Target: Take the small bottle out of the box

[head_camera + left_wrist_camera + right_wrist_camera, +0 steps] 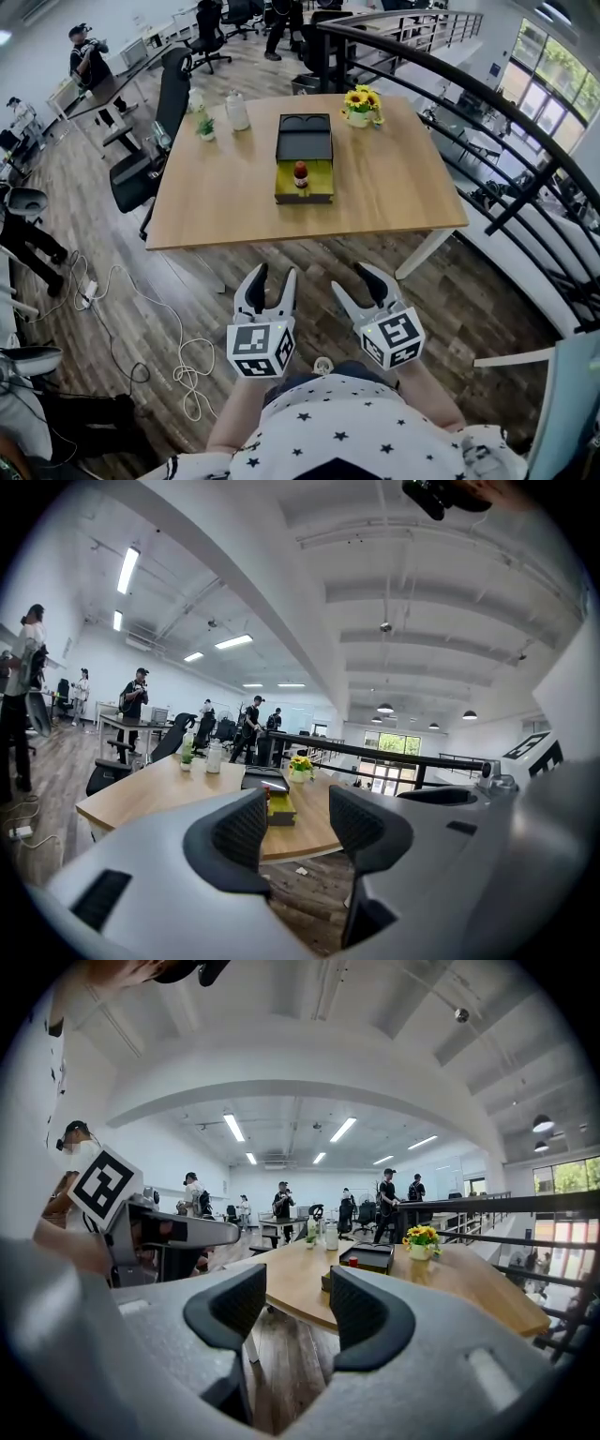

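Observation:
A small bottle [300,174] with a red cap stands upright in the yellow-green box [305,192], whose black lid [305,138] lies folded open behind it, on the wooden table [394,197]. Both grippers hang in front of the table's near edge, well short of the box. My left gripper [272,277] is open and empty; through its fingers [239,832] I see the box [279,810]. My right gripper [361,284] is also open and empty. In the right gripper view the box [370,1258] and the bottle's red cap [352,1262] show beyond the gripper [295,1309].
A pot of sunflowers [359,105], a white jar [236,111] and a small plant [205,127] stand at the table's far side. A black office chair [150,150] is at its left, a dark curved railing [497,141] at its right. Cables [178,361] lie on the floor.

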The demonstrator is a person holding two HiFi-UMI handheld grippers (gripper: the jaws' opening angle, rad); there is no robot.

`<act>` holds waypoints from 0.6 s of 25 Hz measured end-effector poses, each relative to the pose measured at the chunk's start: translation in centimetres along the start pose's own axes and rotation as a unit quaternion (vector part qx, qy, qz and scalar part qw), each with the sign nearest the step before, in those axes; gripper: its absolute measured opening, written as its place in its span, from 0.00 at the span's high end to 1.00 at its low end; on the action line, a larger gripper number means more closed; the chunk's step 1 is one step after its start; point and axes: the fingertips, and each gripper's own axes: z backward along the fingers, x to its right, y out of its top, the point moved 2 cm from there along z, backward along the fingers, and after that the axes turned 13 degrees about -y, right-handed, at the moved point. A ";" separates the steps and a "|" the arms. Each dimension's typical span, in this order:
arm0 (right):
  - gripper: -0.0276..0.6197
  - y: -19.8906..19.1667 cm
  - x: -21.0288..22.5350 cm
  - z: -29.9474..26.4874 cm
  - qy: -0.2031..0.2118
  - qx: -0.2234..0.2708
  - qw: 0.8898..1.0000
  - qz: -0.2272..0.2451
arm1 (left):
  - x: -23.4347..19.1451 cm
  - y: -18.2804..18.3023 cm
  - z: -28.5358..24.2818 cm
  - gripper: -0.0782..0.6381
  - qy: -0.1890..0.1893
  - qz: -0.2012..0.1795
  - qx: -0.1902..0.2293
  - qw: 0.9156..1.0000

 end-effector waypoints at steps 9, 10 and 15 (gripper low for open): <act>0.66 -0.4 2.1 -1.6 0.008 -0.006 1.000 -0.003 | 0.2 -0.4 -2.7 0.63 0.004 -0.002 -0.009 1.000; 0.66 -0.5 2.3 -1.8 0.009 -0.007 1.000 -0.003 | 0.2 -0.4 -2.9 0.63 0.005 -0.001 -0.010 1.000; 0.66 -0.7 2.8 -2.7 0.009 -0.013 1.000 -0.009 | -0.5 -0.4 -3.8 0.63 0.009 0.004 -0.013 1.000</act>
